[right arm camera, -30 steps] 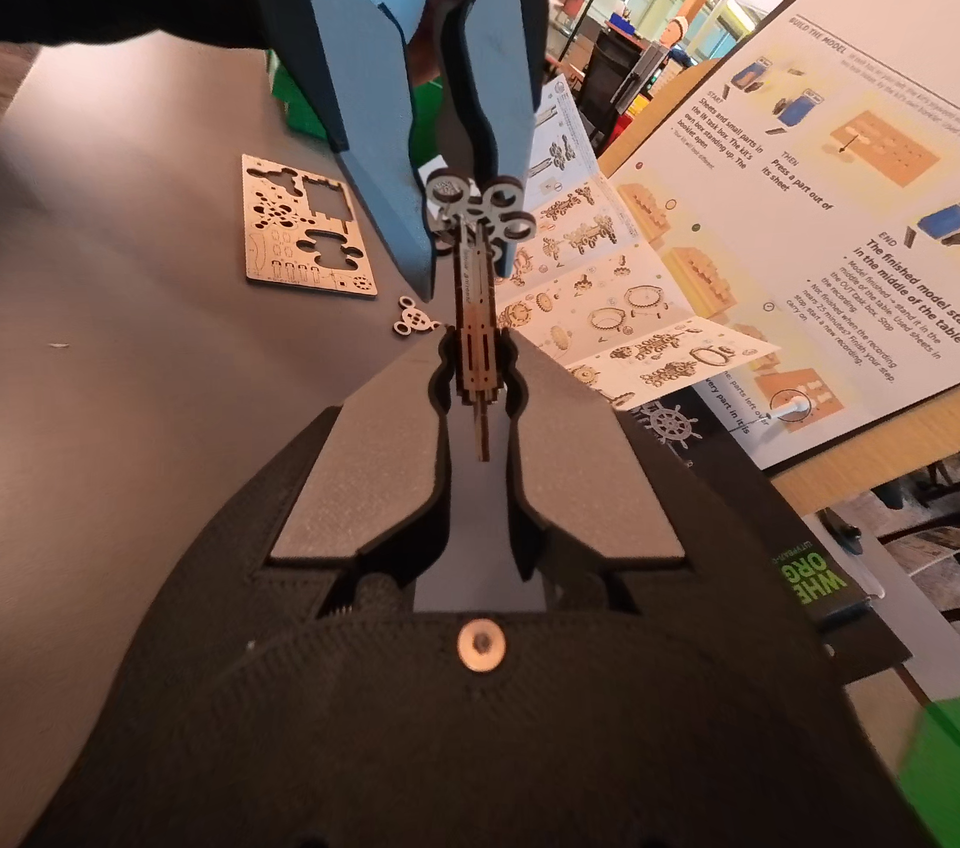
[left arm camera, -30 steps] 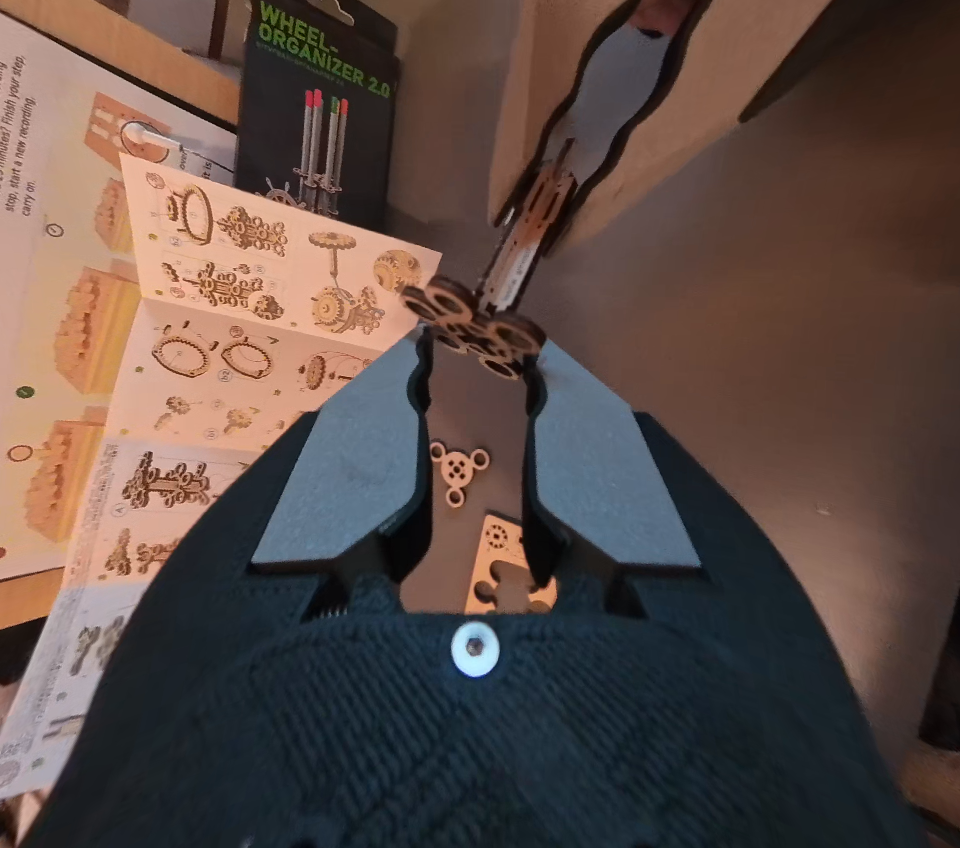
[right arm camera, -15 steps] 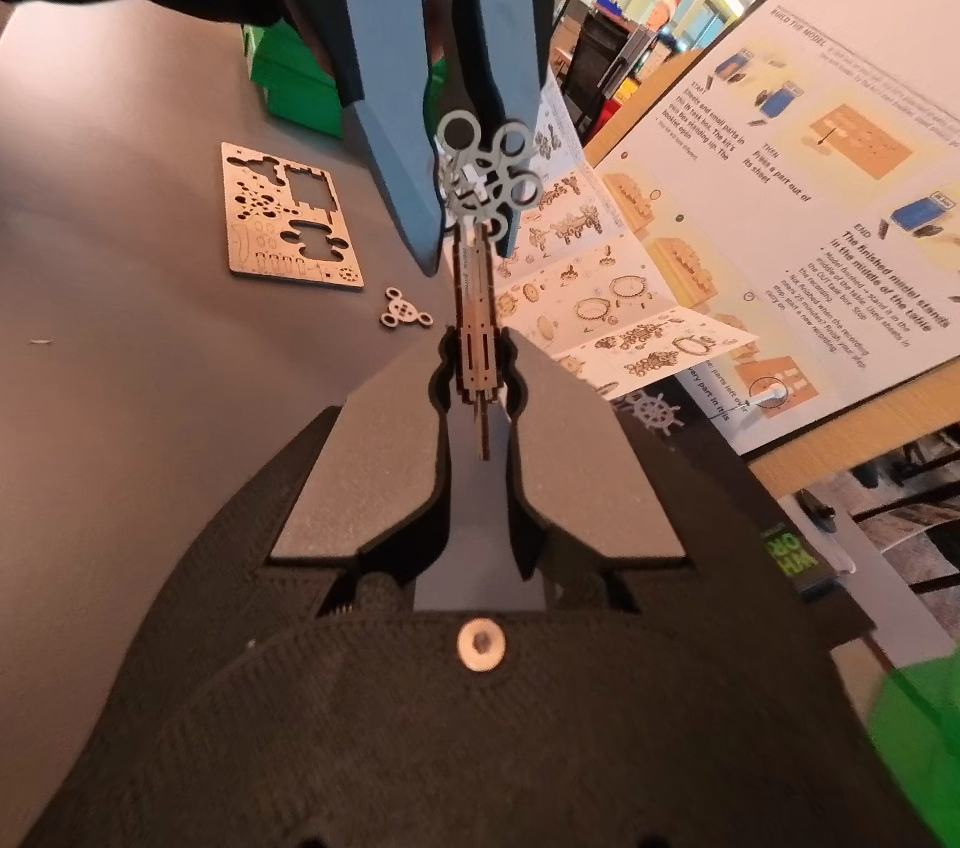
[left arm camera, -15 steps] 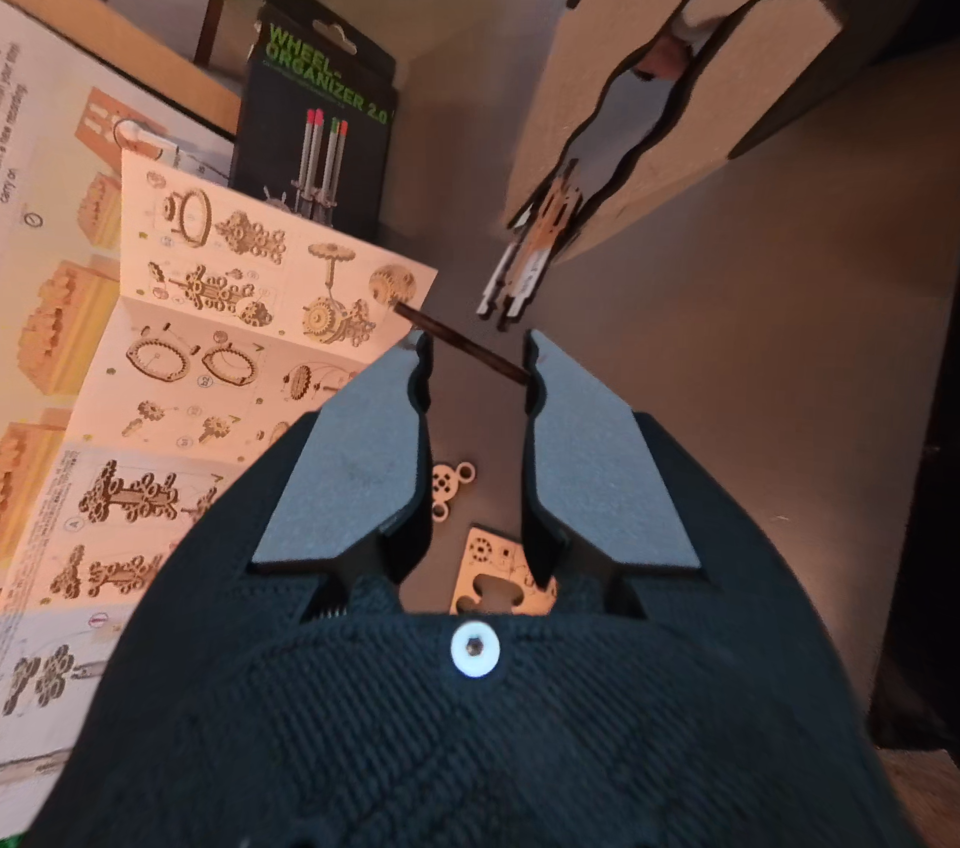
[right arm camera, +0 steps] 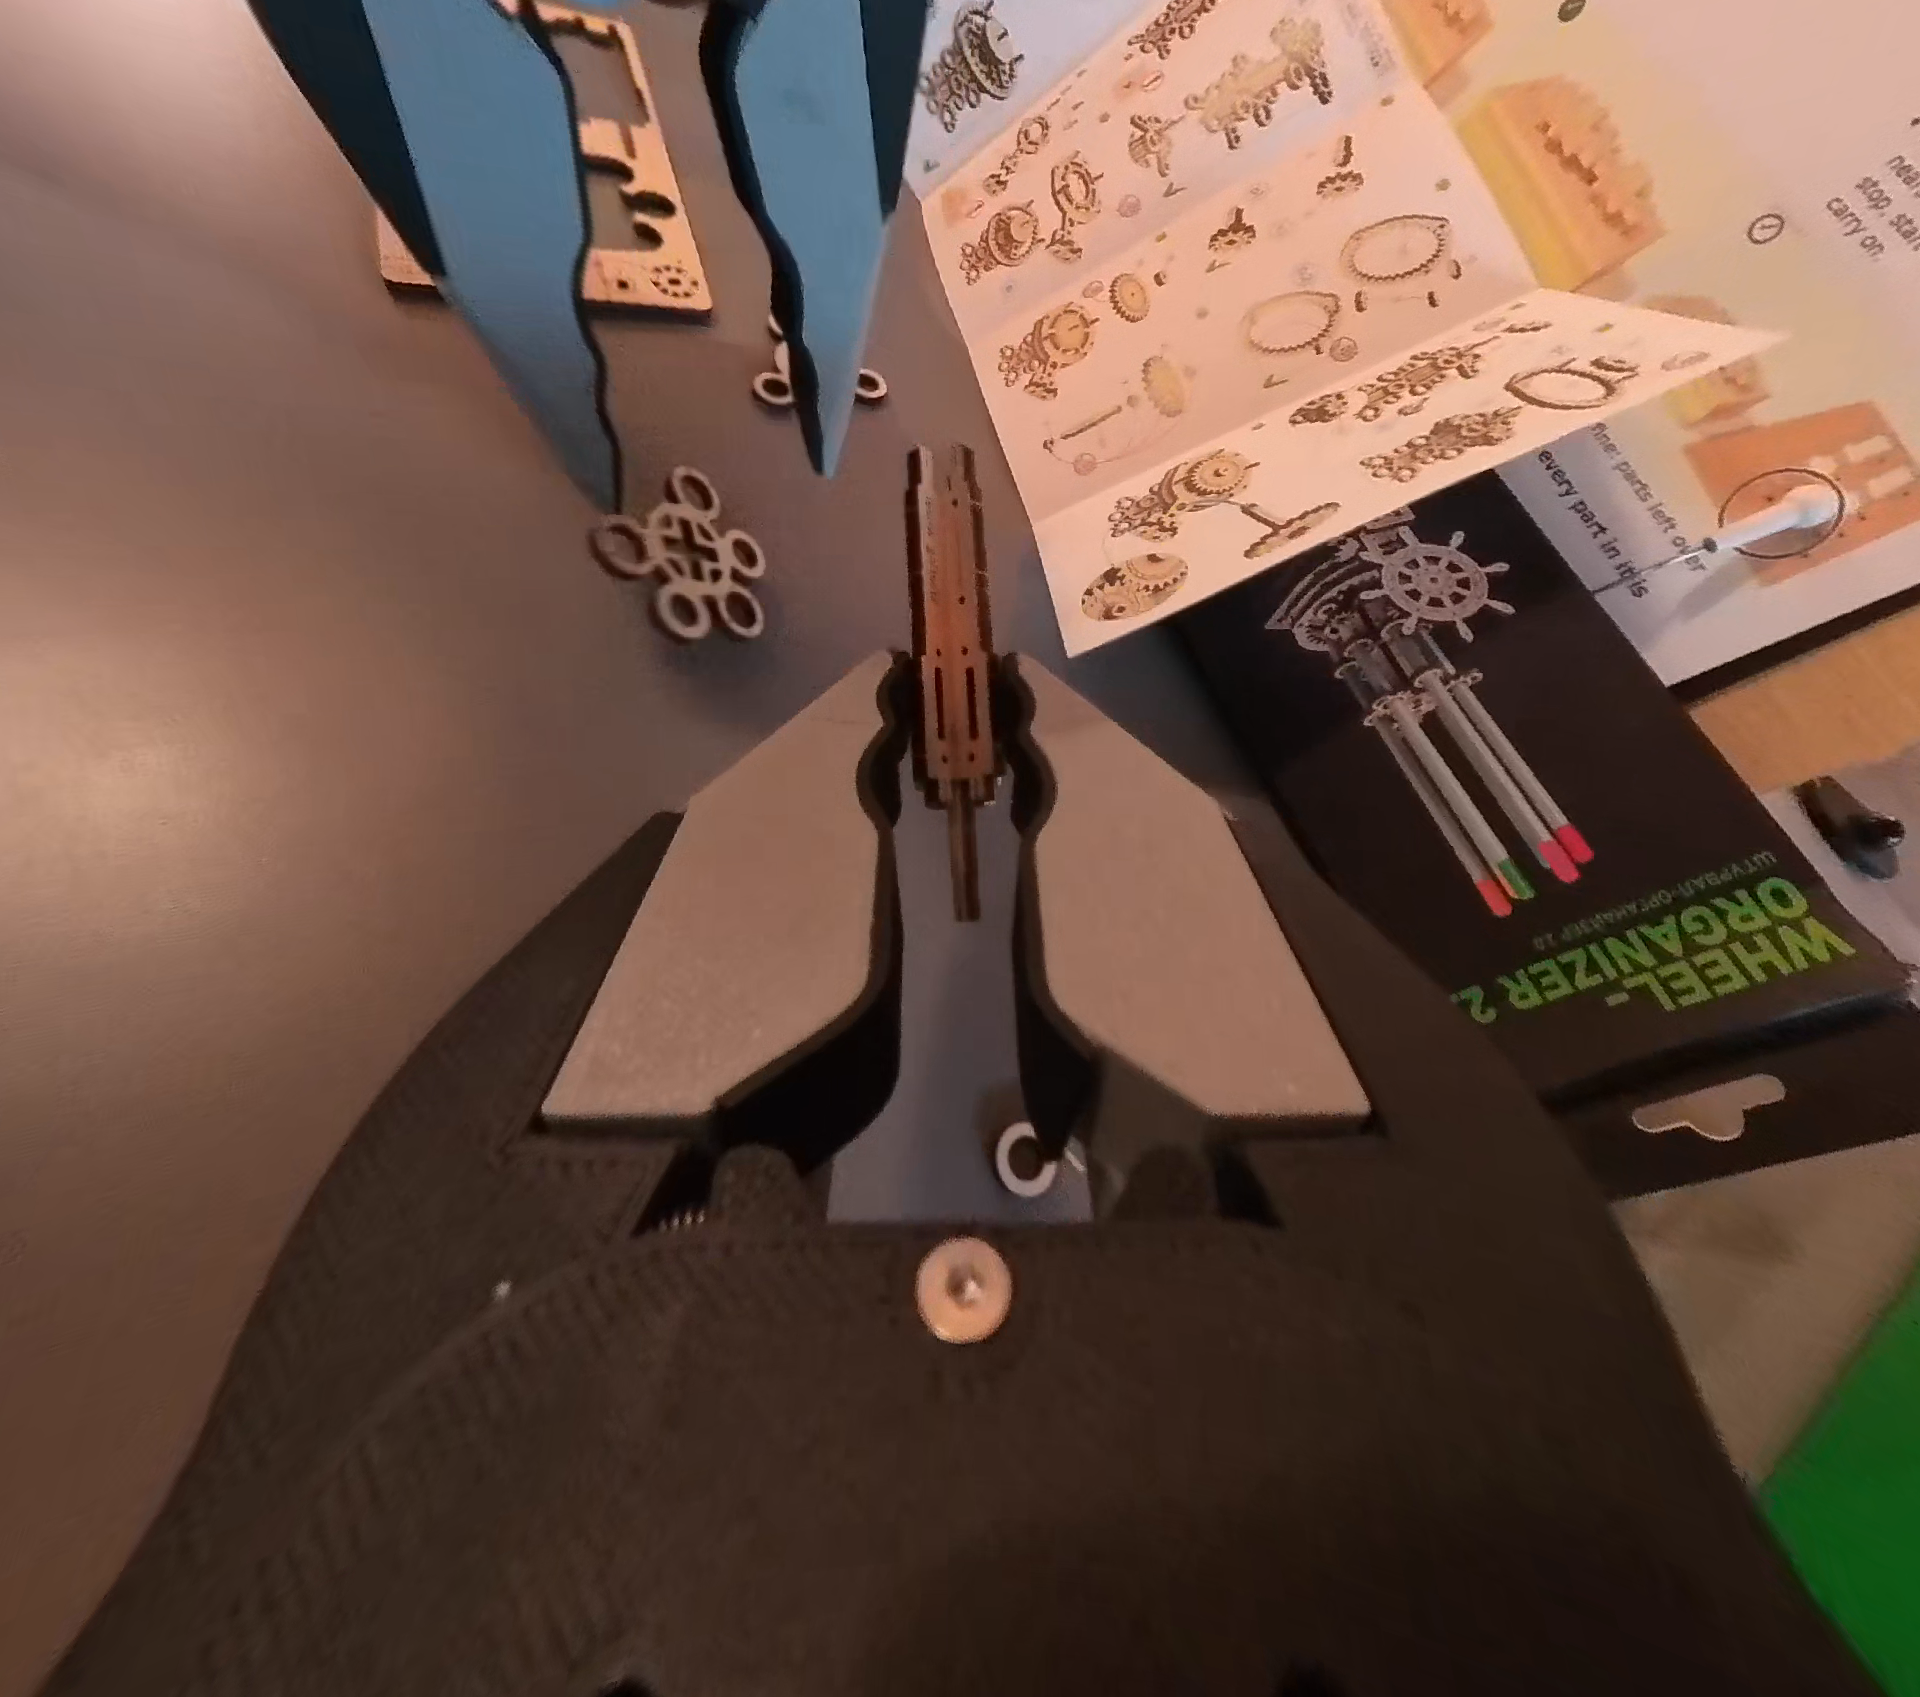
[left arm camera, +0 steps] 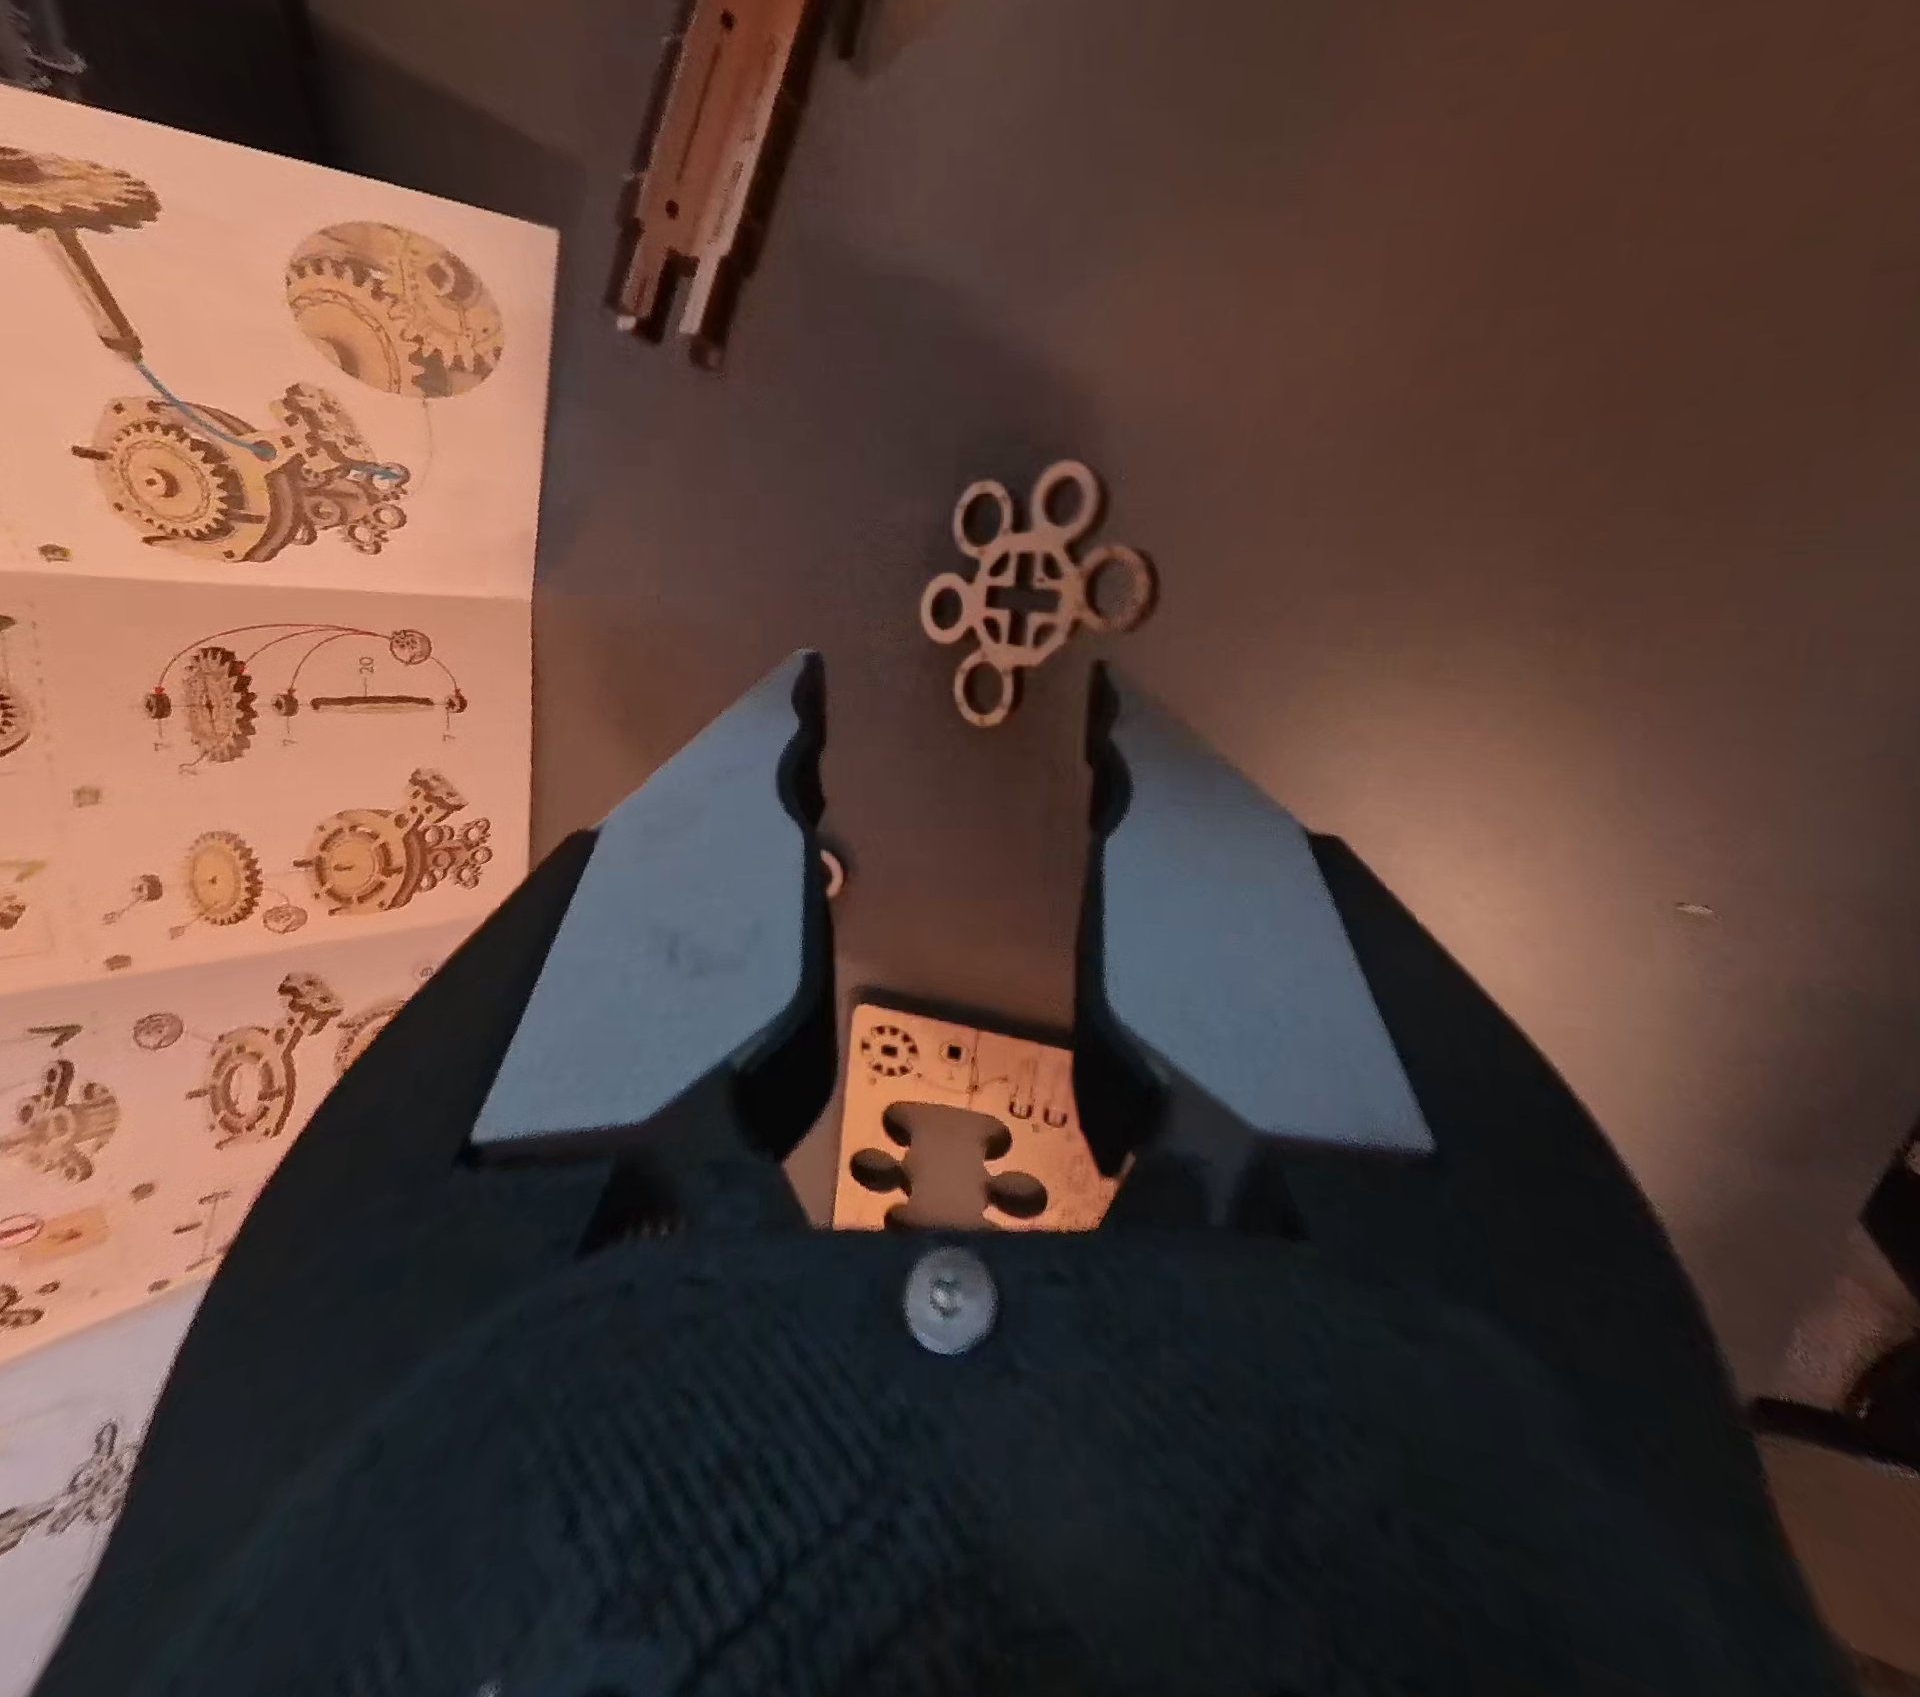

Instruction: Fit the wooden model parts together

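My right gripper is shut on a slim wooden shaft that points forward above the table; the shaft also shows at the top of the left wrist view. A flat wooden ring piece with several round loops and a cross-shaped hole lies loose on the grey table just ahead of my left gripper, which is open and empty. In the right wrist view the ring piece lies left of the shaft tip, under the left gripper's fingertips.
A folded instruction sheet lies left of the left gripper. A punched wooden sheet lies under it, and a smaller three-ring piece nearby. A black product box and a large instruction board lie right of the right gripper. Across from one pair of fingers to the other is roughly 9 cm.
The left gripper held the ring piece against the shaft tip, then opened. The ring piece now lies on the table and both grippers are tilted down toward it.
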Tool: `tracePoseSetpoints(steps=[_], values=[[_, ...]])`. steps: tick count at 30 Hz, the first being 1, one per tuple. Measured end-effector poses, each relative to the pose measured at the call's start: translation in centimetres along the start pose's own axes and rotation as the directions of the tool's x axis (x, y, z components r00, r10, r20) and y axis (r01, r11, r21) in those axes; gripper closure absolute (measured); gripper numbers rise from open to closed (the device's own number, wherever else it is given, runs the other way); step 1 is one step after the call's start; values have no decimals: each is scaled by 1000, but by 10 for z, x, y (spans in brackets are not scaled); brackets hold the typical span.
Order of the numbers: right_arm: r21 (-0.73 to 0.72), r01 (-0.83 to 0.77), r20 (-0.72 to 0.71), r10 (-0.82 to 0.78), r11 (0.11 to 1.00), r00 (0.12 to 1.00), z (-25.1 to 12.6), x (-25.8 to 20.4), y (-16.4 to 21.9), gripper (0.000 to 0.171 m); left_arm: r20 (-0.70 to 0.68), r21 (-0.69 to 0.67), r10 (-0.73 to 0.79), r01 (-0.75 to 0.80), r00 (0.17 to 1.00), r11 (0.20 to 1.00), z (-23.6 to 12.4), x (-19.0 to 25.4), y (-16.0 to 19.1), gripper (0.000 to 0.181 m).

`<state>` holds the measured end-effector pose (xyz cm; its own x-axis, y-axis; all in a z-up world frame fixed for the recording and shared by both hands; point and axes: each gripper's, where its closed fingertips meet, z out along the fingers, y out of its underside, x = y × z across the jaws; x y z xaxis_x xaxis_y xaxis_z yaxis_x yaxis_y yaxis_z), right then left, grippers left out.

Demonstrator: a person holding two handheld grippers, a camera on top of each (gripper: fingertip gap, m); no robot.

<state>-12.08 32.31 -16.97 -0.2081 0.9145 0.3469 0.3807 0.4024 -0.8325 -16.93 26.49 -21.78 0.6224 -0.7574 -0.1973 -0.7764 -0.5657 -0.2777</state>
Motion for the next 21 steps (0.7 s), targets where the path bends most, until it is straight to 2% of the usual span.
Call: tracePoseSetpoints(steps=[4, 8, 10, 14, 16, 19, 21], values=[[8, -15, 20, 15, 1000, 1000, -1, 0, 1, 158, -27, 57, 25, -23, 999, 998, -4, 2, -1, 132], [17, -20, 44, 19, 1000, 999, -2, -3, -1, 158, -153, 140, 148, -127, 977, 982, 1, 18, -8, 133], [16, -17, 49, 16, 1000, 999, -4, -2, 0, 158, -173, 167, 224, -195, 959, 966, 3, 16, -9, 133], [7, -30, 45, 30, 1000, 999, -8, 3, 5, 157, -197, 146, 301, -276, 933, 950, 11, 7, -1, 137], [9, -39, 42, 39, 999, 998, -10, 5, 6, 158, -231, 83, 267, -254, 936, 964, 17, 8, 8, 143], [15, -37, 34, 36, 999, 999, -13, 8, 5, 158, -323, 66, 200, -189, 925, 980, 10, 30, 14, 153], [25, -35, 35, 34, 999, 999, -15, 7, 2, 158, -320, 79, 201, -186, 926, 979, 7, 41, 17, 149]])
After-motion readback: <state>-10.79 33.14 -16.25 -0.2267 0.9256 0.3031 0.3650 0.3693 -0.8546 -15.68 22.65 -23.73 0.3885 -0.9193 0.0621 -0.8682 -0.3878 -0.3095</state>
